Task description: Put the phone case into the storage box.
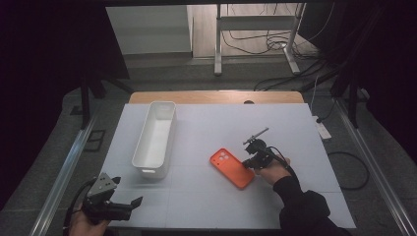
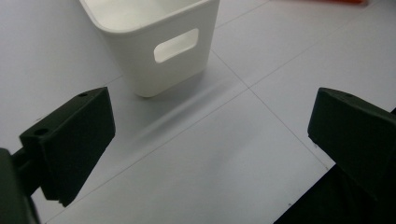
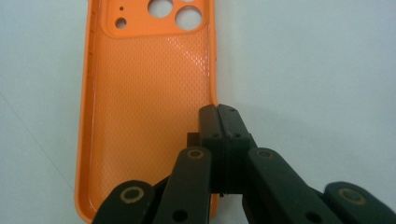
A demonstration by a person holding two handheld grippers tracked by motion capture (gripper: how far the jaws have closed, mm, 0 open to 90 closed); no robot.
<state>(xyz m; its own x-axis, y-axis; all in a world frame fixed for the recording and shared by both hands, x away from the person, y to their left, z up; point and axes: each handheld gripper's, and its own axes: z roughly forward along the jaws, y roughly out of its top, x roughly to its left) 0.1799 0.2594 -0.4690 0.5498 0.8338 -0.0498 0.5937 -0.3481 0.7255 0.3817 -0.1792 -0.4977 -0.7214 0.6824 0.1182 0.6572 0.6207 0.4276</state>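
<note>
High view: I see my right gripper (image 1: 252,162) at the right of the white surface (image 1: 295,147), sitting on the right long edge of an orange phone case (image 1: 232,168) that lies flat, inside up, slanting from upper left to lower right near the middle. My right hand (image 1: 273,172) comes in from the bottom in a dark sleeve (image 1: 300,201). Well to the left of the case stands a long white bin (image 1: 155,138), open at the top, its length running away from me.

My left gripper (image 1: 125,204) is at the near left corner of the surface, held by my left hand (image 1: 86,227), with its grey three-cornered plate (image 1: 104,184) on top. In the left gripper view its jaws stand wide apart with nothing between them, just bare surface, and the near end of the bin with its handle slot (image 2: 176,45) is ahead and a little to the left.

In the right gripper view the jaws are pressed together on the side wall of the case, about halfway along its length. The wall goes in between them, so I read this as a pinch on the rim. The case's camera cutouts (image 3: 175,11) lie at the far end, away from the gripper. The case rests on the surface.
</note>
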